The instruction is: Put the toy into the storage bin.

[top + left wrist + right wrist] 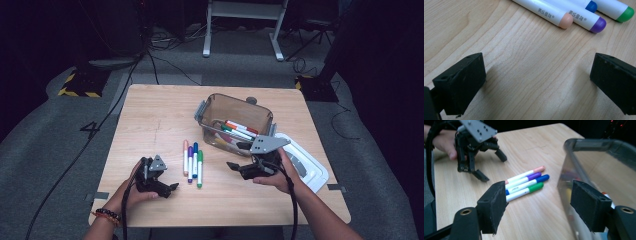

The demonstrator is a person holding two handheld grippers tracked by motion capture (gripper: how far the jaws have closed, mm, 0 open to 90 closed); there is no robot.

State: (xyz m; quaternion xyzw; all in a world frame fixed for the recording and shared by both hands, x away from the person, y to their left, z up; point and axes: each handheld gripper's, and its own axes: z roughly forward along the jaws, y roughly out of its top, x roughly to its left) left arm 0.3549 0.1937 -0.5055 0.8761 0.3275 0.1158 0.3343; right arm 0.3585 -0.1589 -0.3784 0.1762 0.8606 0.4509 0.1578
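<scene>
Four markers lie side by side on the wooden bench, just below the middle of the high view: a peach-capped marker, a purple-capped marker, a blue-capped marker and a green-capped marker. To their upper right stands a clear plastic bin with more markers inside, and a white lid lies at the right edge of the bench. The left hand-held gripper rests low at the lower left of the markers, its jaws spread wide with bare wood between them. The right hand-held gripper hovers right of the markers, just in front of the bin, its jaws also spread and holding nothing.
</scene>
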